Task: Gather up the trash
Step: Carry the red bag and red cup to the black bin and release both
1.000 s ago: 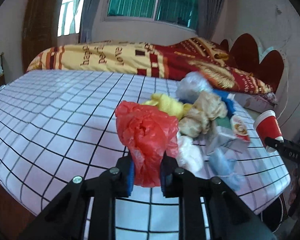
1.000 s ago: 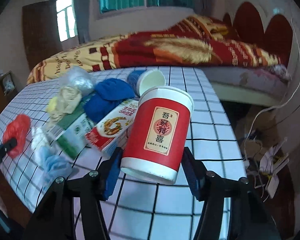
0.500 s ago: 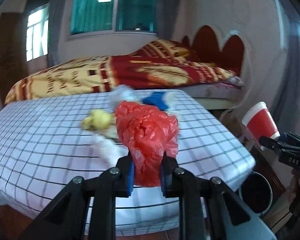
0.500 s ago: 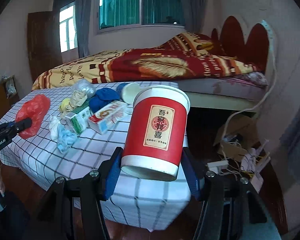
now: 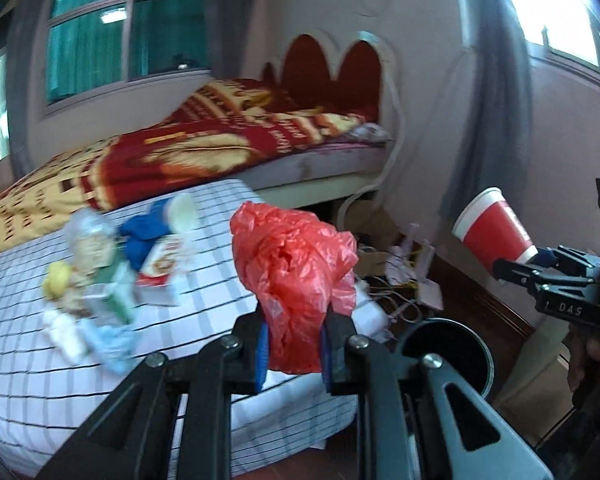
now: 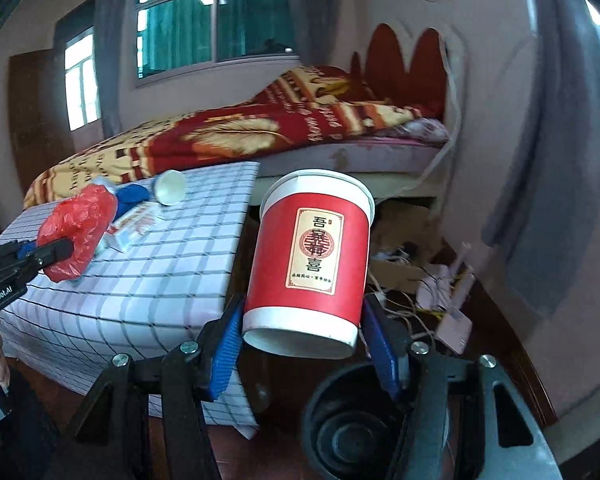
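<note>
My left gripper (image 5: pixel 294 346) is shut on a crumpled red plastic bag (image 5: pixel 296 276), held in the air past the table's right edge; it also shows in the right wrist view (image 6: pixel 78 230). My right gripper (image 6: pixel 306 342) is shut on a red paper cup (image 6: pixel 312 256) with a white rim, tilted, just above a black round trash bin (image 6: pixel 352 428). The cup (image 5: pixel 494 234) and bin (image 5: pixel 448 350) show at the right of the left wrist view. More trash lies on the checked table (image 5: pixel 204 308): boxes (image 5: pixel 162 264), a blue wad (image 5: pixel 144 234), a white cup (image 5: pixel 184 216).
A bed with a red and yellow blanket (image 6: pixel 236 136) stands behind the table. Cables, a cardboard box and papers (image 6: pixel 424 280) litter the floor by the wall to the right of the bin. A grey curtain (image 6: pixel 540 160) hangs at the right.
Both grippers have swung right and away from the table with their loads. The black bin has come into view right below the cup.
</note>
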`<state>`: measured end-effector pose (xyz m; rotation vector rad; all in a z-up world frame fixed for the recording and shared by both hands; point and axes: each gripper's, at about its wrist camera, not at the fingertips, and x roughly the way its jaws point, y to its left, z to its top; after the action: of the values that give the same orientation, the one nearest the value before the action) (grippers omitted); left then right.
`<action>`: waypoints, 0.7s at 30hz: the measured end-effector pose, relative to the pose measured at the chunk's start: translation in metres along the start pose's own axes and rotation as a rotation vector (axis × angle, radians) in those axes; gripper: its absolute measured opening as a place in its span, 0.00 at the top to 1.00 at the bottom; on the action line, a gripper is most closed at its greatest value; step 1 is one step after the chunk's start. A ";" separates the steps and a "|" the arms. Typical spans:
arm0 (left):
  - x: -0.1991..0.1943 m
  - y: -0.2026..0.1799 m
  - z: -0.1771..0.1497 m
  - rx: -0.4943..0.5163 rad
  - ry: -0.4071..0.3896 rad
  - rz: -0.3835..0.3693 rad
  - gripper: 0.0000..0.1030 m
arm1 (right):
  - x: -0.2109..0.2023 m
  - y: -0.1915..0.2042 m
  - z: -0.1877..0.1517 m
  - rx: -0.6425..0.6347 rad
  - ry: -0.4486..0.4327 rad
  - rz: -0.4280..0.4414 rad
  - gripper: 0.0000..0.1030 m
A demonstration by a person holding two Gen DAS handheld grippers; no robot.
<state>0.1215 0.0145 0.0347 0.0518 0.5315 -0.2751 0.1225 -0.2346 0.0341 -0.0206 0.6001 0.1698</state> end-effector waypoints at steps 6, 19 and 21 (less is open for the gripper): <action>0.025 -0.054 -0.005 0.074 0.048 -0.128 0.79 | -0.005 -0.048 -0.034 0.046 0.047 -0.056 0.42; 0.107 -0.159 -0.059 0.186 0.281 -0.373 0.79 | 0.024 -0.109 -0.124 0.021 0.232 -0.085 0.42; 0.123 -0.164 -0.069 0.185 0.333 -0.396 0.79 | 0.031 -0.115 -0.135 0.009 0.256 -0.073 0.42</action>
<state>0.1447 -0.1648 -0.0835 0.1748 0.8463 -0.7102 0.0913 -0.3524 -0.0982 -0.0561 0.8544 0.0938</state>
